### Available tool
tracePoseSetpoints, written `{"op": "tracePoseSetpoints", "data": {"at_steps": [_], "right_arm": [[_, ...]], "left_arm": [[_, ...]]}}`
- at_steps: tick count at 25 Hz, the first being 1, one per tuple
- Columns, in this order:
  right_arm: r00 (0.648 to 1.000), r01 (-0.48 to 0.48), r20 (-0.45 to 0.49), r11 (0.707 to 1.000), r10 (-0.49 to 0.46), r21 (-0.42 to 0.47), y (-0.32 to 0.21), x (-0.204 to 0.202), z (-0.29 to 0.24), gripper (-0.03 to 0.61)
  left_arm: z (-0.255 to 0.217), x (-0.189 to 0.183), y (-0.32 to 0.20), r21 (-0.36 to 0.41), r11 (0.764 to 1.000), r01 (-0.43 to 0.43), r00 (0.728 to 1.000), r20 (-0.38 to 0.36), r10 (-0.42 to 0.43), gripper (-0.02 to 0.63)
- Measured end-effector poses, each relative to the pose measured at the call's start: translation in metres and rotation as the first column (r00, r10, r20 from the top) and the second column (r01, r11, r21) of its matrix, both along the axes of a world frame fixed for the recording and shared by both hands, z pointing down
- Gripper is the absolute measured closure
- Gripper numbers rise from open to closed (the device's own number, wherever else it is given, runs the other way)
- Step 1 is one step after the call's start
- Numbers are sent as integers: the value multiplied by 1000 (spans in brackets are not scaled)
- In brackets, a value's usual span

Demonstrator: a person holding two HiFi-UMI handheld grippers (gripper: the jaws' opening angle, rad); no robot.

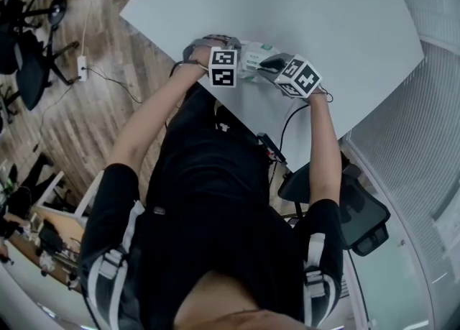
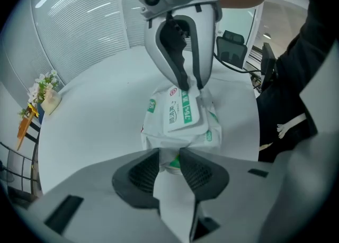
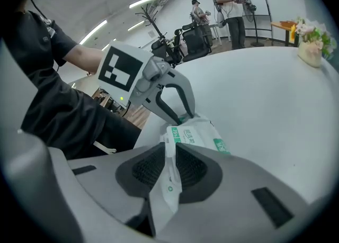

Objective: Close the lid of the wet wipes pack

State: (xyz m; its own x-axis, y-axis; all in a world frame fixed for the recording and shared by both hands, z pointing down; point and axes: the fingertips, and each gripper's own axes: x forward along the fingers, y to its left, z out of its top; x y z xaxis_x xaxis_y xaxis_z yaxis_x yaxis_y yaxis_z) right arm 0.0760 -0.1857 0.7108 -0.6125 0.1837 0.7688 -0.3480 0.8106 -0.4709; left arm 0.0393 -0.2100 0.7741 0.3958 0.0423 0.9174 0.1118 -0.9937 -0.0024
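A white wet wipes pack (image 1: pixel 253 60) with green print is held over the near edge of the white table (image 1: pixel 323 12), pinched at both ends. My left gripper (image 2: pixel 169 163) is shut on the crimped end of the pack (image 2: pixel 183 117) nearest its camera. The right gripper (image 2: pixel 190 86) grips the far end. In the right gripper view my right gripper (image 3: pixel 170 163) is shut on the pack's white film edge, and the left gripper (image 3: pixel 183 116) holds the other end of the pack (image 3: pixel 198 137). The labelled lid (image 2: pixel 181 110) lies flat on top.
A small vase of flowers (image 3: pixel 311 43) stands far across the table, also seen as the vase (image 2: pixel 45 96) in the left gripper view. A black office chair (image 1: pixel 356 210) is beside the person. Two people (image 3: pixel 228 3) stand in the background. A power strip (image 1: pixel 81 68) lies on the wood floor.
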Motion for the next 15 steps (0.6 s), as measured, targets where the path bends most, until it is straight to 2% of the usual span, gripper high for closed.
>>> {"op": "tracePoseSetpoints", "data": {"at_steps": [5, 10, 15], "right_arm": [[997, -22, -80, 1000, 23, 18, 12, -1, 19, 503], [991, -29, -129, 997, 39, 76, 15, -3, 27, 512], [975, 23, -223, 993, 4, 116, 22, -1, 40, 511]], "left_arm": [[0, -1, -1, 5, 1000, 19, 1000, -11, -19, 483], [0, -4, 0, -3, 1000, 31, 999, -15, -31, 483], [-1, -2, -1, -12, 999, 37, 999, -17, -37, 482]]}}
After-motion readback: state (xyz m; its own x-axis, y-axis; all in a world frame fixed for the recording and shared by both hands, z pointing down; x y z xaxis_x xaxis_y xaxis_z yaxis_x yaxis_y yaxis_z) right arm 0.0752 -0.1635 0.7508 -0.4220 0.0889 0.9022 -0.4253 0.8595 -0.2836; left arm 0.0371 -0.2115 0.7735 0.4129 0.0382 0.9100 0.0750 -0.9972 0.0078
